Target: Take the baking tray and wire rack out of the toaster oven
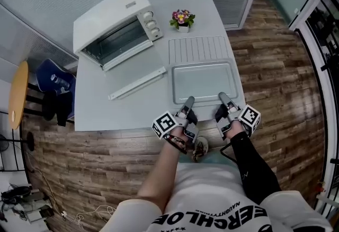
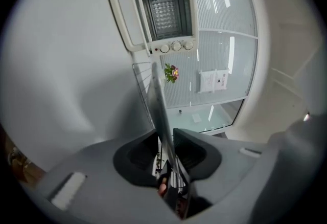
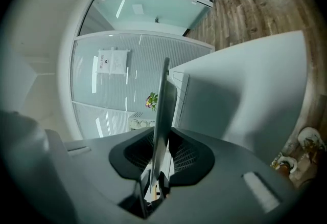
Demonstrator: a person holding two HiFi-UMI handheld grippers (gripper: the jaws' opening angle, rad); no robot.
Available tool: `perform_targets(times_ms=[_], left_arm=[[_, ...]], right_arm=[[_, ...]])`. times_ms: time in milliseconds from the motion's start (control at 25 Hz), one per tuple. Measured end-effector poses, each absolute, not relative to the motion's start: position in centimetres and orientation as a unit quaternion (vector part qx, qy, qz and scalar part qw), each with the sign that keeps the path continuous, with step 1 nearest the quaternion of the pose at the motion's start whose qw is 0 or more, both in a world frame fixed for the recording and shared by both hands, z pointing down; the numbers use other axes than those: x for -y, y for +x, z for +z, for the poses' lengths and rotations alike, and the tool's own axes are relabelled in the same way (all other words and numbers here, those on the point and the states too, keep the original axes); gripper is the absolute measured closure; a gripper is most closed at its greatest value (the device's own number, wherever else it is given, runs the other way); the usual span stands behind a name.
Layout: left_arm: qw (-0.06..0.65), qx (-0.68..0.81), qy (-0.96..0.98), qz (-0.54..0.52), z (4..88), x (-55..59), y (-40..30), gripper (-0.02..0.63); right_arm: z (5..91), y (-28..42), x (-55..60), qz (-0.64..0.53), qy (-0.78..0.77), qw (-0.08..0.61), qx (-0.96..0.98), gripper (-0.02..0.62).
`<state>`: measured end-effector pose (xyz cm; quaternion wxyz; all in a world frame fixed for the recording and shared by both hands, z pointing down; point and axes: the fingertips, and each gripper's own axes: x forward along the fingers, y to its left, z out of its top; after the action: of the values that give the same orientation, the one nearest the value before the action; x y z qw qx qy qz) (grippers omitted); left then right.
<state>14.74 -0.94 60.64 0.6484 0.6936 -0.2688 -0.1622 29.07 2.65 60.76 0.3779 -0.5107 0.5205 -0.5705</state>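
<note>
On table point(image 1: 106, 112): one oven point(image 1: 108, 19), one wire rack point(image 1: 198, 50), one baking tray point(image 1: 204, 83) clamped in left gripper point(image 1: 189, 101), right gripper point(image 1: 222, 96) jaws.

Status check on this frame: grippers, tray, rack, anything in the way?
Left gripper and right gripper: jaws shut on baking tray near rim. Wire rack out, lying on table beyond tray. Toaster oven door open. Nothing in the way.
</note>
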Motion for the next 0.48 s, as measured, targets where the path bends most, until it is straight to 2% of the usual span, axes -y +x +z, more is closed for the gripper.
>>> perform_targets(times_ms=[480], left_arm=[[0.678, 0.284, 0.666, -0.126, 64.6, -2.7, 15.7, 0.480]], right_arm=[[64.4, 29.8, -6.9, -0.594, -0.523, 0.369, -0.487, 0.525]])
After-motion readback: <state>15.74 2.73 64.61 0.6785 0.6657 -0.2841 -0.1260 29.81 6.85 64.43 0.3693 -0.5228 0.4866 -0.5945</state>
